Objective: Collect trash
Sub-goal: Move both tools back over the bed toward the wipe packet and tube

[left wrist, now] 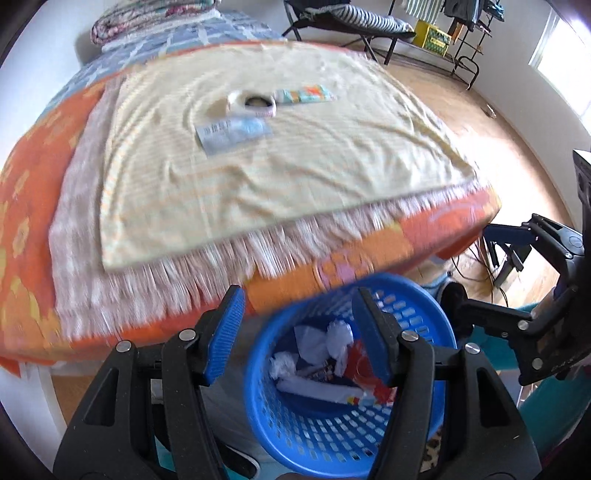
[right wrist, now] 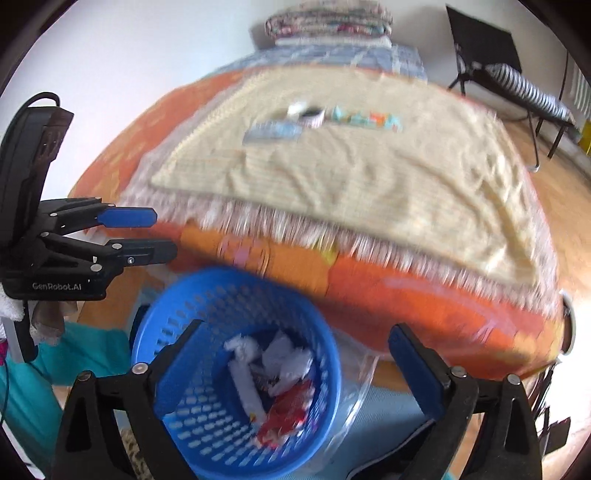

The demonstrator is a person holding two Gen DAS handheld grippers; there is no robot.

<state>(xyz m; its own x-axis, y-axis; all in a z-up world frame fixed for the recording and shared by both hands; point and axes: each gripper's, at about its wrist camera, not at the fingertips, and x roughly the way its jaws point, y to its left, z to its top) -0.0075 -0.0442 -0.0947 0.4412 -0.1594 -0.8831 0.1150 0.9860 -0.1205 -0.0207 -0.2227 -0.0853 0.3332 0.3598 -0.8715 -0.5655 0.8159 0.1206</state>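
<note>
A blue mesh basket point(left wrist: 417, 428) point(right wrist: 207, 435) stands on the floor at the foot of the bed. It holds crumpled white paper point(left wrist: 340, 334) point(right wrist: 286, 356) and a red wrapper point(left wrist: 364, 363) point(right wrist: 284, 417). On the cream blanket point(left wrist: 295, 173) point(right wrist: 369, 177) lie a tape roll point(left wrist: 253, 103) point(right wrist: 306, 110), a colourful wrapper point(left wrist: 304, 95) point(right wrist: 365, 120) and a pale blue packet point(left wrist: 232, 134) point(right wrist: 273, 131). My left gripper point(left wrist: 299, 332) point(right wrist: 164, 234) hangs open over the basket with nothing between its pads. My right gripper point(right wrist: 299, 365) point(left wrist: 469, 264) is open wide above the basket, also holding nothing.
The bed has an orange cover point(left wrist: 29, 206) point(right wrist: 424, 306) and folded quilts point(left wrist: 147, 18) point(right wrist: 328, 20) at its head. A folding chair with a striped cushion point(left wrist: 365, 20) point(right wrist: 528, 88) stands on the wooden floor point(left wrist: 491, 147) beyond it. Teal cloth point(right wrist: 92, 354) lies beside the basket.
</note>
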